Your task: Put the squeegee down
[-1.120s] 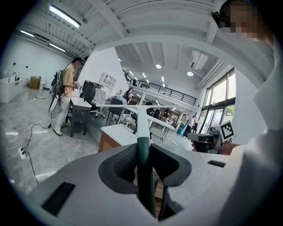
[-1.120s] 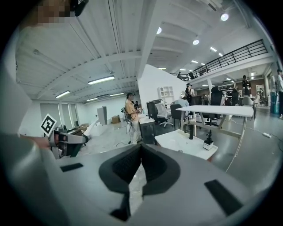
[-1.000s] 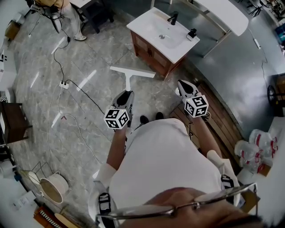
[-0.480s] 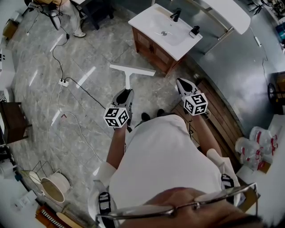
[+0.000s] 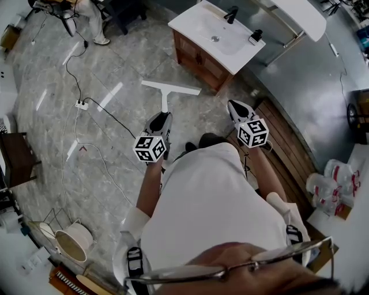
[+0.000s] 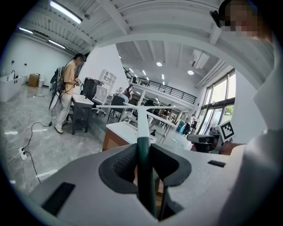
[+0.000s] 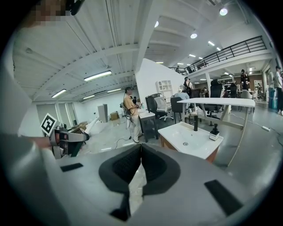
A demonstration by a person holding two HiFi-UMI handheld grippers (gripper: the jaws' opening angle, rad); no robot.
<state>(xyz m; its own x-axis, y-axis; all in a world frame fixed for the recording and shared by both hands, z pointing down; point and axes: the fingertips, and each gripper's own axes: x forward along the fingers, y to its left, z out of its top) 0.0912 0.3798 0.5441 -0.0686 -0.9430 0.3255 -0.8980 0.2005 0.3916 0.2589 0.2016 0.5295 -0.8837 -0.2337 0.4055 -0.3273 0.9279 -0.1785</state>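
The squeegee [image 5: 170, 88] is a white T with its blade held level above the floor and a dark green handle [image 6: 144, 167]. My left gripper [image 5: 163, 116] is shut on that handle, and the white shaft and blade [image 6: 132, 107] stick out ahead of the jaws. To its right, my right gripper [image 5: 233, 106] hangs in the air with nothing in it. In the right gripper view its pads [image 7: 140, 146] meet at the tips. Both grippers point toward the vanity.
A white sink top on a wooden vanity [image 5: 216, 37] stands ahead, with a tap and soap bottle. A power strip and cable [image 5: 82, 105] lie on the marble floor at left. A wooden platform [image 5: 288, 144] lies to the right. A person [image 5: 86, 17] stands far left.
Both grippers and the squeegee have drifted a little toward the vanity and slightly lower as the person steps forward. Neither grip has changed.
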